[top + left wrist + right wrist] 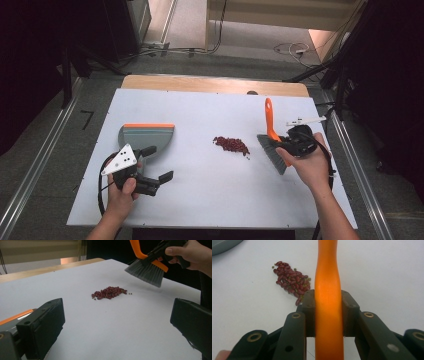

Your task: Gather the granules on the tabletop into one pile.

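One small hand brush, grey-bristled with a curved orange plastic handle (270, 120), is clenched by the handle in the right claw (328, 315), both jaws pressing its sides. It hangs just to the right of the pile of dark red beans (231, 144), bristles angled down toward the pile and, judging by the left claw's view, clear of the white worktop (210, 200).

Handling, as judged: the brush is light; the handle stiff and smooth, so it could twist in the grip; the bristles soft and yielding. The mid-handle hold looks sound. The beans are small, hard and loose, likely to roll and scatter.

One grey plastic dustpan with an orange lip (146, 136) lies well left of the pile. The left claw (159, 163) stands released just beside the dustpan, holding nothing.

Count: one brush, one dustpan, one bean pile, with a few tiny greenish grains mixed in.
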The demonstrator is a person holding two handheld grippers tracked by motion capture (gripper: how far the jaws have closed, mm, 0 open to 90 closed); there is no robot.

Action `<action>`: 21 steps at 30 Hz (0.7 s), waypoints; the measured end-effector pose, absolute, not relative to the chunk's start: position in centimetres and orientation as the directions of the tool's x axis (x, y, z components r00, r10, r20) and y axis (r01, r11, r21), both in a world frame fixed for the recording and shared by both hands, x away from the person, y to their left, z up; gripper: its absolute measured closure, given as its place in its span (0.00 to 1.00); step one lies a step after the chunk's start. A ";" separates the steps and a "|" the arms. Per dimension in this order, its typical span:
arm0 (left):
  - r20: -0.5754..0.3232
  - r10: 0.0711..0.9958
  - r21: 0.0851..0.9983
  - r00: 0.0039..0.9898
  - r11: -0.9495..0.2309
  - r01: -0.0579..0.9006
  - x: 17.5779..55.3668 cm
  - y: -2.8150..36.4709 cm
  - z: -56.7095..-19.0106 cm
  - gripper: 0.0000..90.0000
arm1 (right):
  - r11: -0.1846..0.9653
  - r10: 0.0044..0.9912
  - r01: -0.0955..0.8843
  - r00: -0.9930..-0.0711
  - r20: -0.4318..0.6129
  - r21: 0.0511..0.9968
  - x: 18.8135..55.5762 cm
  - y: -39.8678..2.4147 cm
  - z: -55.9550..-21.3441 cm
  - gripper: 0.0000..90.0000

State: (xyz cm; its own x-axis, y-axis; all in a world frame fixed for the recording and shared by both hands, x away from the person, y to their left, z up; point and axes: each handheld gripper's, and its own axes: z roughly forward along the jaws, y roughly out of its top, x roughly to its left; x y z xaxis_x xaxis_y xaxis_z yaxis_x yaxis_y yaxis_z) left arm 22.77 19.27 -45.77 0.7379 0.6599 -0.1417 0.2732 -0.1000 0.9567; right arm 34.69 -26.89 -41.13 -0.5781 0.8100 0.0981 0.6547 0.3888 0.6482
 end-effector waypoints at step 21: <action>-0.117 0.692 0.959 0.712 -0.108 0.263 22.6 20.5 -45.9 0.00 | 0.249 0.789 0.681 -0.555 0.264 0.689 32.0 -33.8 -43.5 0.76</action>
